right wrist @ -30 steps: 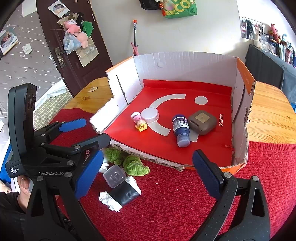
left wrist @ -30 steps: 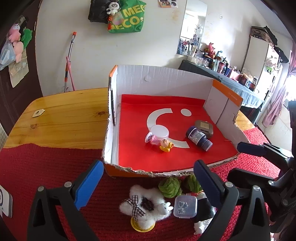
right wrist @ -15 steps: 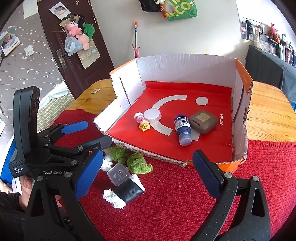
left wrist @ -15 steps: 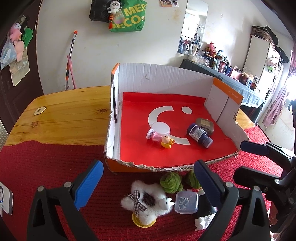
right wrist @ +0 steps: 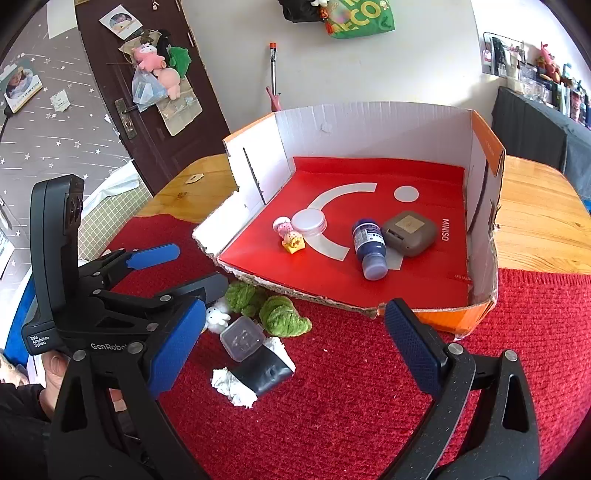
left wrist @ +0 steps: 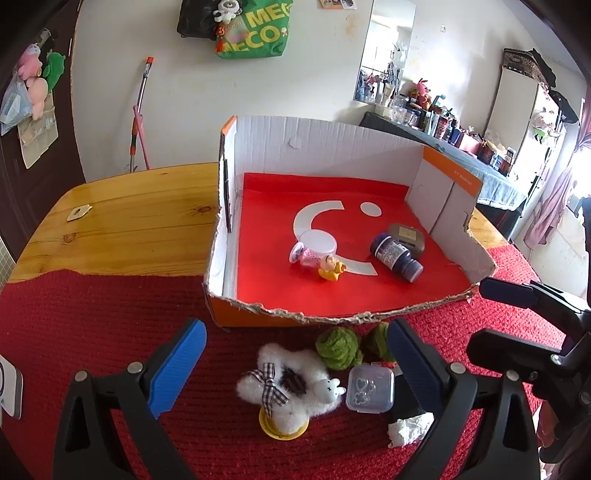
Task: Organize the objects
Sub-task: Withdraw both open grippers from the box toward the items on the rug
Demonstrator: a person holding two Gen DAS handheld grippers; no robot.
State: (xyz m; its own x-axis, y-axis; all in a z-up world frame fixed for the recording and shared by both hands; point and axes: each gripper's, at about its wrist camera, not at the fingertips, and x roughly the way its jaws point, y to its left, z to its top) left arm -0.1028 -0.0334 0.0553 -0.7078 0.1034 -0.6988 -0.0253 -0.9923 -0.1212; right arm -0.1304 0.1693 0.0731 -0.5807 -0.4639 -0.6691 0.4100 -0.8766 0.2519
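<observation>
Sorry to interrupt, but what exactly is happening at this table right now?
A person is tidying small items into a cardboard box. Both claws, left and right, are open and empty. A blue bottle and brown case lie inside; a fluffy white toy and clear plastic box wait on the red mat.

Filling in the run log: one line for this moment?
left gripper: open, above white plush | right gripper: open, empty | box: bottle, figurine inside

A lived-in home room — plush toys (right wrist: 155, 64) hang on the door (right wrist: 147, 110), a green shopping bag (left wrist: 255, 31) on the wall, a cluttered side table (left wrist: 443, 129) — ordinary household things.
</observation>
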